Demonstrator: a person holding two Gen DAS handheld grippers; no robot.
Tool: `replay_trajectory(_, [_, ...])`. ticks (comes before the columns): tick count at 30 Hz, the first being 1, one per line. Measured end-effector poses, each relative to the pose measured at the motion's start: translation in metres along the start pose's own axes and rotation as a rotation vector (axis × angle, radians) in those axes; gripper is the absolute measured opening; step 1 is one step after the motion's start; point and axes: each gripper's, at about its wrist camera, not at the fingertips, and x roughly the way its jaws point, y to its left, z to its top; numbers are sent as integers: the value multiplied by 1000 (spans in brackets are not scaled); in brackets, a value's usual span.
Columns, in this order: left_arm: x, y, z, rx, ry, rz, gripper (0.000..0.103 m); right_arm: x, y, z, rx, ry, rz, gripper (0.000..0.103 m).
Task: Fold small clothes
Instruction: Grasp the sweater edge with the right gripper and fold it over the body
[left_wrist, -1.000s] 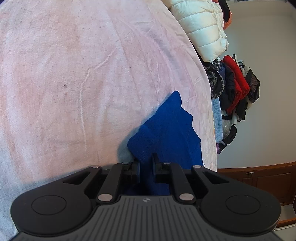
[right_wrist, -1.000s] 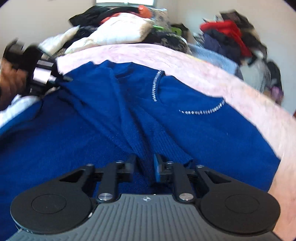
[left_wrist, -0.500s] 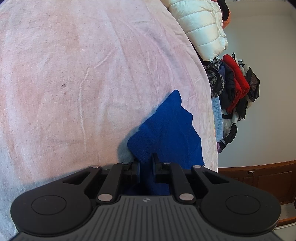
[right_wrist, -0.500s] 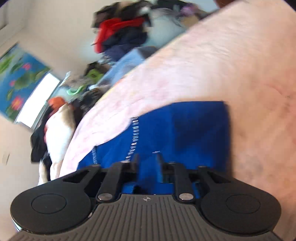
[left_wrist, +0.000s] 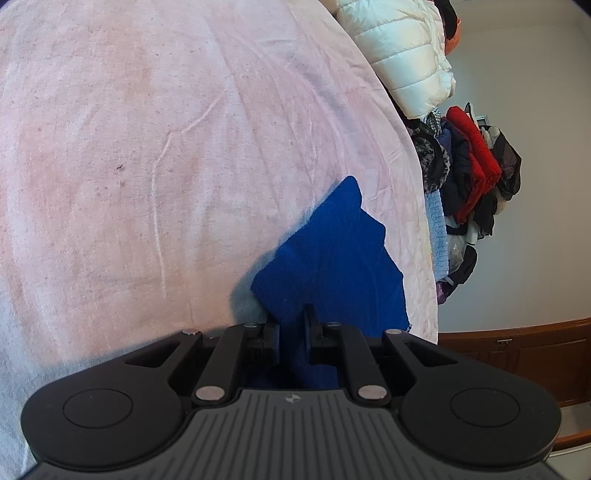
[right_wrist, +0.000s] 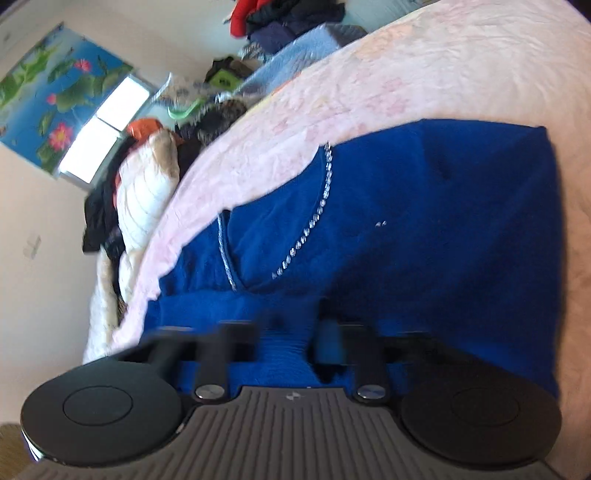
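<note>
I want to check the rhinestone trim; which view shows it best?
The right wrist view: the rhinestone trim runs along the blue sweater's neckline. The left wrist view shows only a plain corner of the sweater, no trim.

Pale walls, a bright window, wooden cabinets below.

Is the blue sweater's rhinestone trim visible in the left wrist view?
No: the left wrist view shows only plain blue sweater fabric on the pink bedsheet; the trim appears only in the right wrist view.
</note>
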Motion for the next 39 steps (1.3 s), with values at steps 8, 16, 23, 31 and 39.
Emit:
replay_trajectory(8, [-6, -18, -11, 90, -7, 5, 11, -40, 7, 7, -23, -110, 68, 11])
replay_trajectory(16, [7, -38, -40, 138, 88, -44, 11, -87, -41, 25, 63, -190, 21, 11])
replay_trajectory(23, [24, -42, -68, 166, 147, -23, 11, -99, -69, 17, 90, -194, -26, 11])
replay_trajectory(31, [32, -50, -80, 239, 131, 10, 11, -96, -91, 15, 119, -184, -64, 11])
replay_trajectory(39, [10, -55, -83, 346, 202, -4, 12, -106, -102, 12, 173, -215, -54, 29])
